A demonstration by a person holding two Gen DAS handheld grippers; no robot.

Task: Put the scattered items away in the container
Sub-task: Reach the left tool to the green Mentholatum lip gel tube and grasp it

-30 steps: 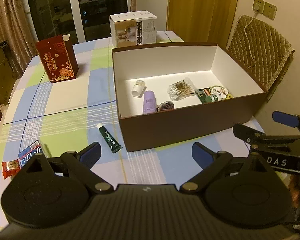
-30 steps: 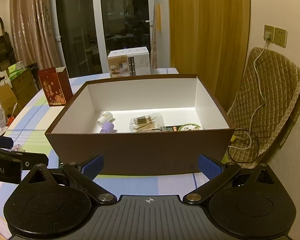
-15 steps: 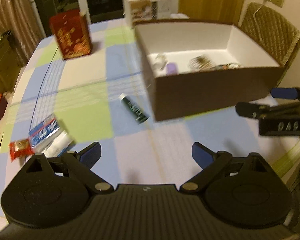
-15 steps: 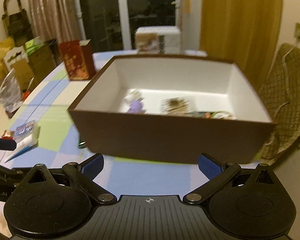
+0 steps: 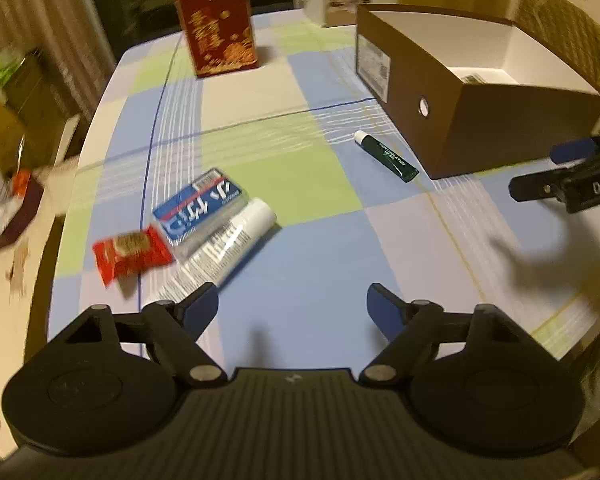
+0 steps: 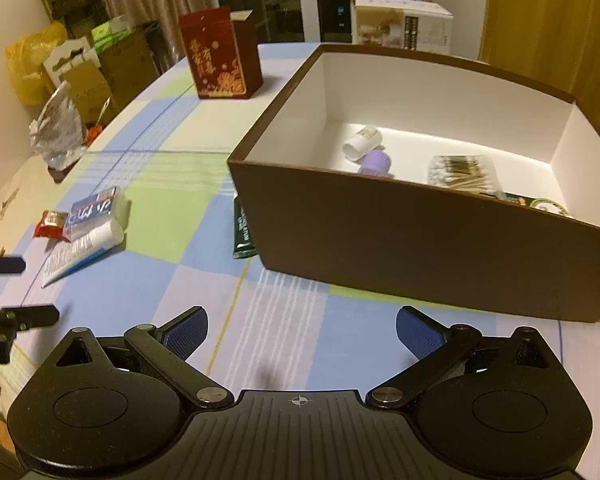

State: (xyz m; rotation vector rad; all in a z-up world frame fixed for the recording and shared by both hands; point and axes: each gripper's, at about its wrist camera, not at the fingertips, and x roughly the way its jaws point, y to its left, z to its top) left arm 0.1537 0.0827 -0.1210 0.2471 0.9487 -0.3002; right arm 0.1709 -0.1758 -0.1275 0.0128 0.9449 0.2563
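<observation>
Four items lie outside the box (image 6: 420, 248); both grippers, left (image 5: 292, 306) and right (image 6: 302, 330), are released and empty, so the next move is probably a reach for the white tube (image 5: 220, 250).

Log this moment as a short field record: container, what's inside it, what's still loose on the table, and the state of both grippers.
container: brown box, open top, white inside
inside: white bottle, purple bottle, cotton swab pack, round tin partly hidden
loose near box: green tube, beside the box's corner
loose cluster: blue packet on white tube, red snack packet beside them
left gripper: jaws open, empty
right gripper: jaws open, empty
bystanders: red carton, white carton
</observation>
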